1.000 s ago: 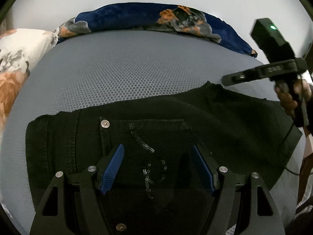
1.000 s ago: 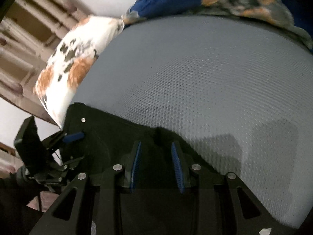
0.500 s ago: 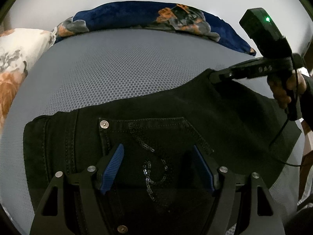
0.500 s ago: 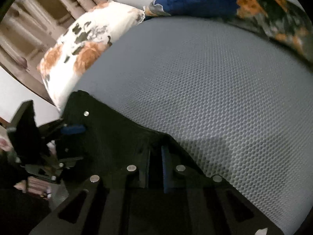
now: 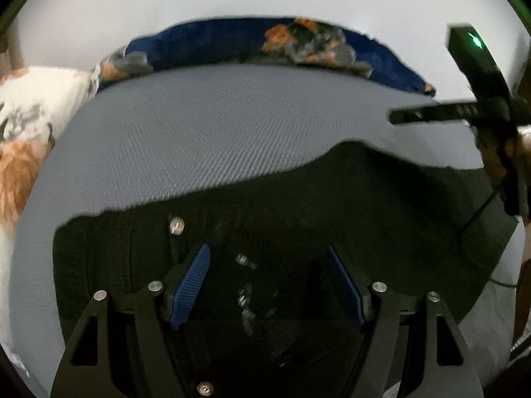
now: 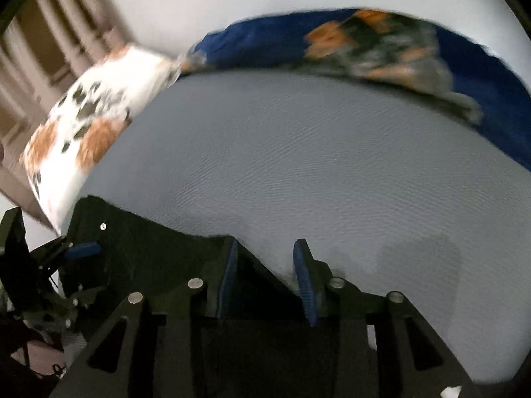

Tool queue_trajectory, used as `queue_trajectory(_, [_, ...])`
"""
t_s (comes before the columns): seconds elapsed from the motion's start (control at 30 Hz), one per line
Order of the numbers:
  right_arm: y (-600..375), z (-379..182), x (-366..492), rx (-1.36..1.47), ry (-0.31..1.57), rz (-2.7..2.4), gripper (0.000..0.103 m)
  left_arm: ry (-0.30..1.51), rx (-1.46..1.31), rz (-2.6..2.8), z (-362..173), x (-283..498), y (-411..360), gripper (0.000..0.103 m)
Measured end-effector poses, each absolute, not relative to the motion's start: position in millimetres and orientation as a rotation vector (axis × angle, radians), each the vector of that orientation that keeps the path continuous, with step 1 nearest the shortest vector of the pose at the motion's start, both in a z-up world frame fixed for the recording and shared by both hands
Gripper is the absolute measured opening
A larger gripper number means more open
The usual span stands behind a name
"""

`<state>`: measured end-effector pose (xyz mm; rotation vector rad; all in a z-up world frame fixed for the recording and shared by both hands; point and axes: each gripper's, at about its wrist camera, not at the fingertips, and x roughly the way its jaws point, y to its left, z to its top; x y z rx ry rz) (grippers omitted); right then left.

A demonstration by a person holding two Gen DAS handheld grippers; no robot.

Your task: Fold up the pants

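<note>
Here one pair of black pants (image 5: 298,225) lay lengthwise along the mattress's (image 5: 215,132) near edge, beside two pillows. The left gripper (image 5: 270,282) gaped wide and empty above them. The right gripper (image 6: 265,272) stood partly open, holding nothing.

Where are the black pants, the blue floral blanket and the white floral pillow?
black pants (image 5: 298,205): left wrist view, plain cloth.
blue floral blanket (image 5: 205,46): left wrist view, blue part.
white floral pillow (image 6: 132,76): right wrist view, white patch.

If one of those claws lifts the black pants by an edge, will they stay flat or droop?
The black pants would probably droop: they lie limp, following the grey mattress. The denim looks thick, with a rivet, so likely heavyish.
</note>
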<state>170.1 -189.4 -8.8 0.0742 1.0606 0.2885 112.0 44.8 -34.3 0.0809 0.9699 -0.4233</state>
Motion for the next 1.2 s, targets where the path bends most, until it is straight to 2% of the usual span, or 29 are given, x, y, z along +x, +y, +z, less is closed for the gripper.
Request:
queue_trajectory(0.3, [-256, -15, 85, 0.065, 1.068, -0.043, 0.034, 0.902, 0.184, -0.561, -31, 136, -23, 0.072])
queue_trajectory(0.6, [-287, -44, 73, 0.073, 1.086, -0.136, 0.032, 0.929, 0.189, -0.636, -54, 167, -83, 0.069])
queue_trajectory(0.87, [-309, -64, 79, 0.110, 1.044, -0.175, 0.035, 1.004, 0.132, -0.588, -81, 200, -88, 0.068])
queue_trajectory(1.2, [-319, -38, 51, 0.155, 0.995, -0.181, 0.039, 0.955, 0.149, -0.553, -50, 172, -80, 0.068])
